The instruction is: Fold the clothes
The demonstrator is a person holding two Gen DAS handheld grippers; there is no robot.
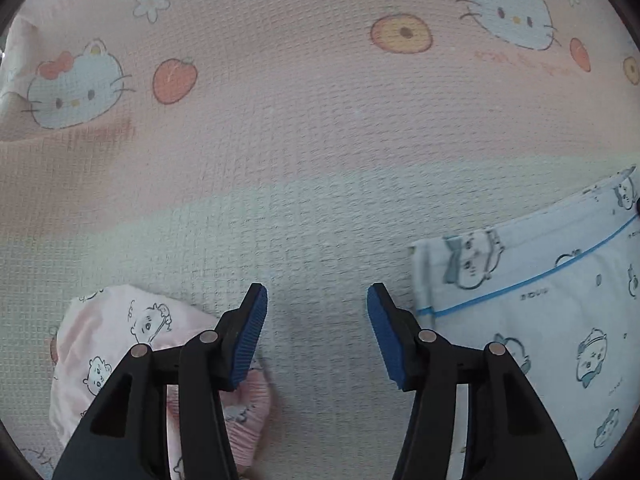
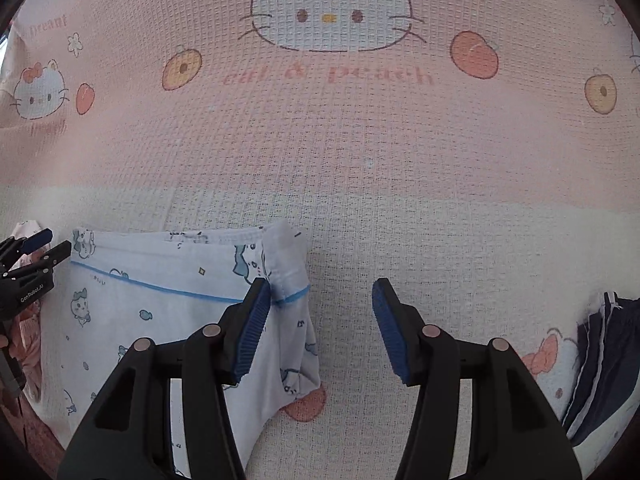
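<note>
A pale blue garment (image 2: 160, 312) with cartoon prints and a blue piping line lies folded flat on the bed cover. Its right edge sits just past the left finger of my right gripper (image 2: 320, 296), which hovers open with only bare cover between its pads. In the left wrist view the same blue garment (image 1: 540, 300) lies to the right of my left gripper (image 1: 317, 300), which is open and empty. A crumpled pink printed garment (image 1: 104, 340) lies under and left of its left finger. The left gripper (image 2: 40, 248) also shows at the left edge of the right wrist view.
Everything rests on a pink and white waffle-weave blanket (image 2: 360, 152) printed with cat faces and fruit. A dark navy garment (image 2: 604, 360) with white trim lies at the right edge. The pink garment (image 2: 28, 332) peeks in at the far left.
</note>
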